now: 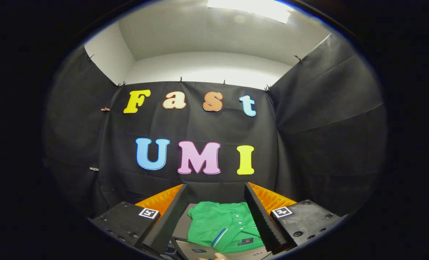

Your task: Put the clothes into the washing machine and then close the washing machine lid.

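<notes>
**Fingers open above green shirt**

Fingers spread wide apart, nothing clamped, neither pad touching anything. Green shirt shows in the gap between them, lower down and just ahead of me. It lies fairly flat, has a white button placket, a blue-and-white stripe and a small dark patch near its near edge. It rests on a grey surface; can't tell what that surface is. Grey strip stays bare along the shirt's left edge. Black cloth wall stands beyond.
</notes>
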